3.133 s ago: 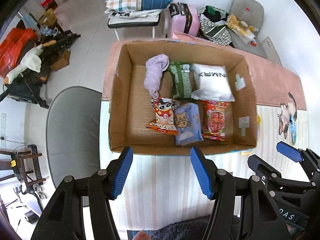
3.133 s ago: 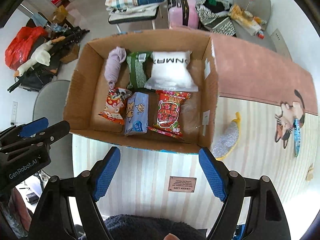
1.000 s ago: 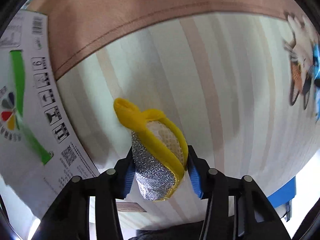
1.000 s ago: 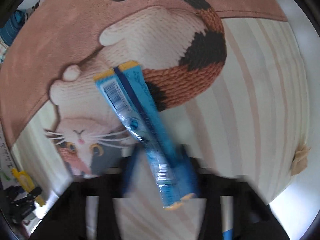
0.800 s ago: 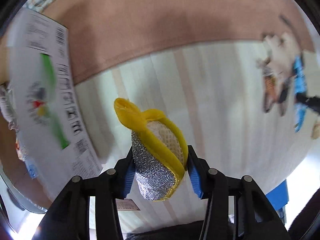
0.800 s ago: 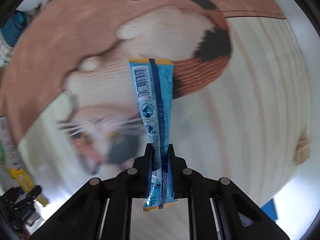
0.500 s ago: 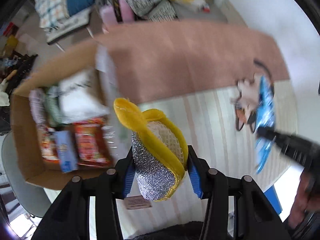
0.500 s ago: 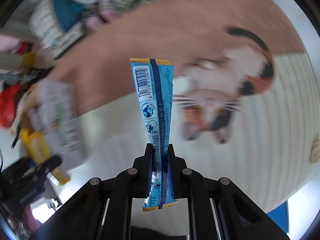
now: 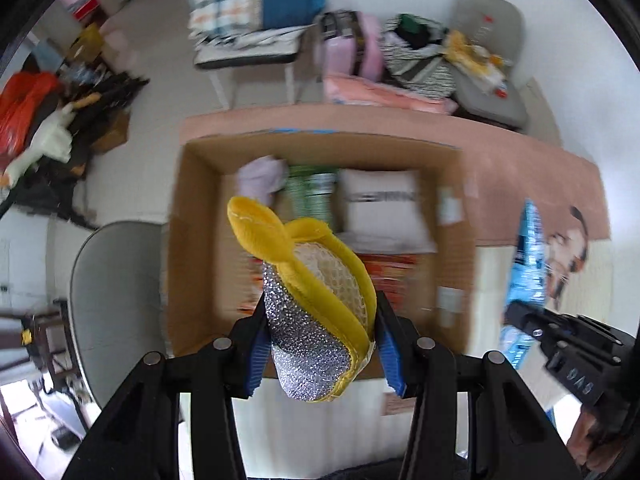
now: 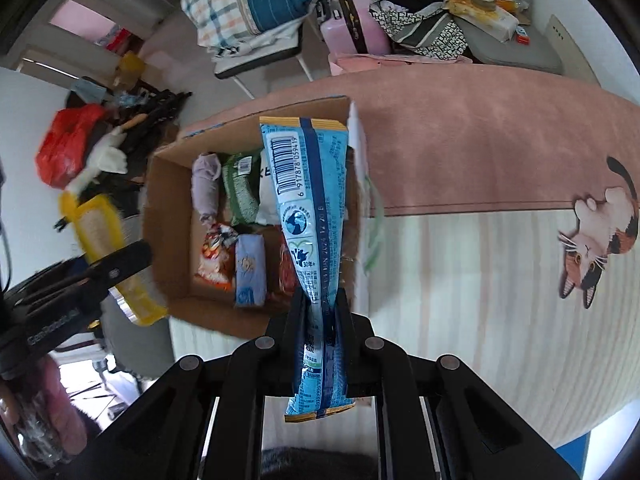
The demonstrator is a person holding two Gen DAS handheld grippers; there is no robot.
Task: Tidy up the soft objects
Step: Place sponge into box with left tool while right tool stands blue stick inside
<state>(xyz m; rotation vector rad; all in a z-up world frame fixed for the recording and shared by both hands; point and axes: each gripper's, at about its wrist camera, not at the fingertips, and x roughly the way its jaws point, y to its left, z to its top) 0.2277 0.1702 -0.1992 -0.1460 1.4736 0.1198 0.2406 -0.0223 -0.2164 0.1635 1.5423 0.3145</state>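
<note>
We are holding one soft item in each hand above the tabletop, both on the way to the cardboard box. Our left tongs are squeezing the yellow-and-silver scrubbing sponge between their blue pads, closed only as far as the sponge's bulk allows, and the sponge is hanging in front of the box opening as the left wrist camera sees it. Our right tongs are pinched nearly together on the lower part of a long blue sachet, which is standing upright out of them, just beside the box's right wall.

Inside the box we are seeing several things already lying in rows: a lilac cloth roll, a green packet, a white pouch, a red-and-orange snack bag, a pale blue pack and a red packet partly hidden behind the sachet. So we are judging the sorting as well advanced. What is remaining, as far as we can tell, is lowering these two into the free space and letting go; we are spotting no other loose soft item on the cat-patterned mat.
</note>
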